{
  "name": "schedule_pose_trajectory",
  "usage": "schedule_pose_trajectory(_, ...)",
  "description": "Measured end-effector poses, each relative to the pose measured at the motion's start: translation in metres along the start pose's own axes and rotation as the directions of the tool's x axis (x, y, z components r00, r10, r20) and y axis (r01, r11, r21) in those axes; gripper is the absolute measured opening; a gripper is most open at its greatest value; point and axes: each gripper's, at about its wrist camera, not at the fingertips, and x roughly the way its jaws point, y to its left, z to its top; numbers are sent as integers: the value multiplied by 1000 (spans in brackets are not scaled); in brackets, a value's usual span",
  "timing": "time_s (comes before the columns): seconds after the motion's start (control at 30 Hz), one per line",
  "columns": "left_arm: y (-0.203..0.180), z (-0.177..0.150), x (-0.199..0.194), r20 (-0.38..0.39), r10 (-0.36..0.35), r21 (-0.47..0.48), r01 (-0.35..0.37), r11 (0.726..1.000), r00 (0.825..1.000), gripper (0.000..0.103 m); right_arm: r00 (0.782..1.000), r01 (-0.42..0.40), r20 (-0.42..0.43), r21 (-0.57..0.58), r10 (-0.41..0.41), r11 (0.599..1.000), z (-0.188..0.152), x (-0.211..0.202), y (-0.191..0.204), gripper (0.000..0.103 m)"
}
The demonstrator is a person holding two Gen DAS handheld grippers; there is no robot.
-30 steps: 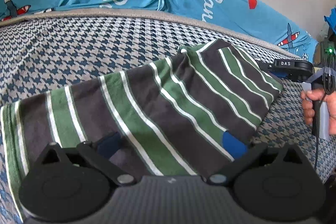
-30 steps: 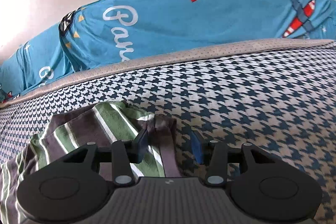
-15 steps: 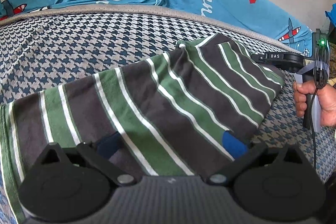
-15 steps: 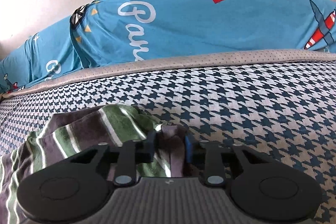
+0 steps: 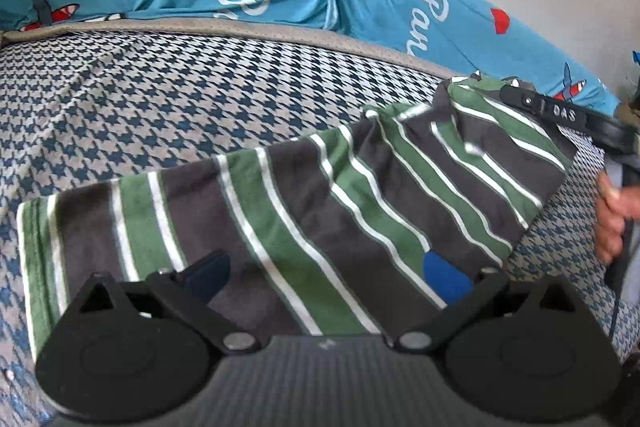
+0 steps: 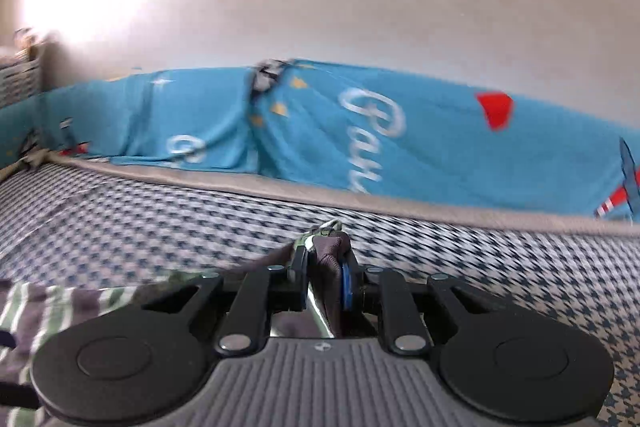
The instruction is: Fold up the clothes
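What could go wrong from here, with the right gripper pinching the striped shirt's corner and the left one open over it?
The right gripper holds only a small bunch of the striped shirt, so the corner could slip out mid-fold. The left gripper is open and pins nothing, so the whole shirt may drag across the houndstooth cover instead of creasing.

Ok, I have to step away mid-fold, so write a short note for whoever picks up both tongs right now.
Right tongs: shut on a far corner of the striped shirt, lifted off the houndstooth bed cover.
Left tongs: open, hovering over the shirt's near edge, gripping nothing.
Shirt: spread across the cover, right end raised.
Done: corner grasped.
Left: probably carry that corner across, then finish the fold.
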Motion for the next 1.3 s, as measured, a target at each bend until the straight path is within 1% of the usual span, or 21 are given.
schedule_pose_trajectory(0.1,5,3,-5,10,13,-13,-13,1000,1000,103,1000,-17,24,-88,19,996,-2,-12,34,16)
schedule_pose_trajectory(0.2,11,8,-9,14,26,-29,-25,999,1000,103,998,-51,20,-121,54,991,-6,-19,60,16)
schedule_pose_trajectory(0.3,16,9,-10,9,24,-47,-23,999,1000,103,999,-37,19,-182,41,983,-15,-22,81,16)
schedule_pose_trajectory(0.33,18,10,-10,8,22,-50,-21,999,1000,103,999,-22,27,-188,28,982,-15,-22,82,16)
schedule_pose_trajectory(0.4,19,11,-10,9,19,-50,-18,999,1000,103,998,17,56,-174,-7,985,-10,-25,75,16)
schedule_pose_trajectory(0.5,18,14,-7,2,-5,-23,5,1000,1000,103,995,71,76,-93,-64,993,1,-28,50,16)
schedule_pose_trajectory(0.6,10,23,1,14,-26,-1,26,1000,1000,103,994,86,70,-24,-84,996,6,-29,29,16)
schedule_pose_trajectory(0.73,-18,31,18,50,-46,70,43,997,998,103,992,106,60,68,-110,992,13,-31,2,16)
schedule_pose_trajectory(0.83,-44,33,41,57,-72,100,66,993,996,103,991,118,55,67,-122,991,11,-33,-3,16)
schedule_pose_trajectory(0.9,-60,34,57,61,-66,137,58,989,996,103,991,120,55,65,-123,991,10,-33,-5,16)
schedule_pose_trajectory(1.0,-80,39,79,79,-40,190,25,981,996,103,991,120,56,65,-124,991,10,-35,-7,16)
schedule_pose_trajectory(1.13,-88,52,104,88,-47,172,31,985,995,103,991,124,51,74,-128,990,9,-34,-9,16)
schedule_pose_trajectory(1.23,-91,62,121,102,-17,159,1,987,995,103,991,121,45,78,-124,990,8,-33,-11,16)
schedule_pose_trajectory(1.3,-91,67,132,102,-26,136,12,991,994,103,993,111,41,82,-114,990,7,-34,-11,16)
